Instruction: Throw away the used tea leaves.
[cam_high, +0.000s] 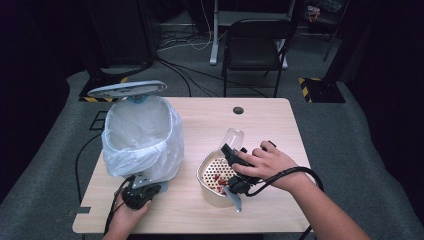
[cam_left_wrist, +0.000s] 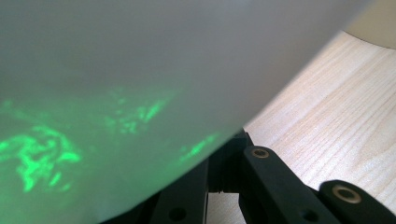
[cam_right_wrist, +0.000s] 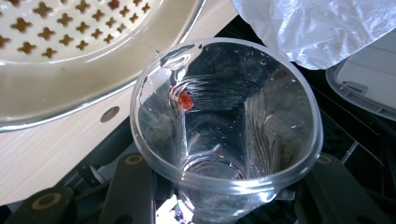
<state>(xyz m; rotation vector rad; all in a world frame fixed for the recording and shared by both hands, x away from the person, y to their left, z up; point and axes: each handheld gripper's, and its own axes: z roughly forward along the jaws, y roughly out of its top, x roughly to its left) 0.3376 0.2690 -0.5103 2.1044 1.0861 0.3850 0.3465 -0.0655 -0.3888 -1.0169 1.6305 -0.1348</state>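
Dark floor, a black chair (cam_high: 252, 42) and loose cables lie behind the pale wood-grain counter (cam_high: 210, 117), and I take the cream strainer basket (cam_high: 207, 172) near its front edge as the landmark. Its floor is pierced with small cross-shaped holes, its rim is smooth and glossy, and a few red bits (cam_high: 220, 179) lie inside it. At the far rim of that basket the right gripper (cam_high: 231, 148) has its fingers clamped on a clear plastic cup (cam_high: 232, 137), tipped so its mouth points away beyond the basket; from the right gripper view the cup (cam_right_wrist: 224, 116) is thin, ribbed, wet with droplets, and one red scrap (cam_right_wrist: 186, 101) clings to its inner wall. I judge it very light, slick and easily crushed, so the hold belongs low on the wall near the stiffer base, as it looks to be now, with gentle pressure only. Left of the basket stands a bin lined with a soft, crinkled white bag (cam_high: 142, 137), its grey lid (cam_high: 127, 89) raised behind. The left gripper (cam_high: 145, 187) sits at the bin's foot, on the side away from the basket, its fingers together against the base, though whether they pinch anything I cannot tell.
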